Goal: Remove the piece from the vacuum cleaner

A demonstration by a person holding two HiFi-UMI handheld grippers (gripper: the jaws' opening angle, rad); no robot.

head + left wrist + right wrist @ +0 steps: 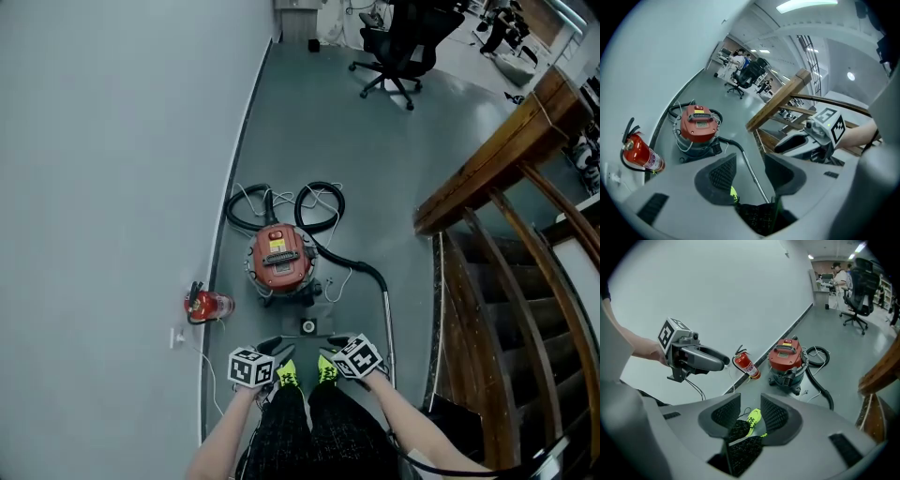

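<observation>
A vacuum cleaner (279, 262) with a red lid and a steel drum stands on the grey floor by the wall. Its black hose (317, 202) loops behind it and runs to a metal tube (387, 323) lying on the floor to the right. A small floor nozzle (309, 325) lies just in front of the drum. My left gripper (275, 349) and right gripper (335, 343) hang side by side above the floor, short of the vacuum and touching nothing. The left gripper (749, 164) is open and empty, with the vacuum (697, 126) beyond it. The right gripper (750, 401) is open and empty too.
A red fire extinguisher (206, 305) stands against the wall (112, 141), left of the vacuum. A wooden stair railing (506, 159) and steps fill the right side. A black office chair (398, 47) stands far down the corridor. The person's yellow-green shoes (287, 375) are below the grippers.
</observation>
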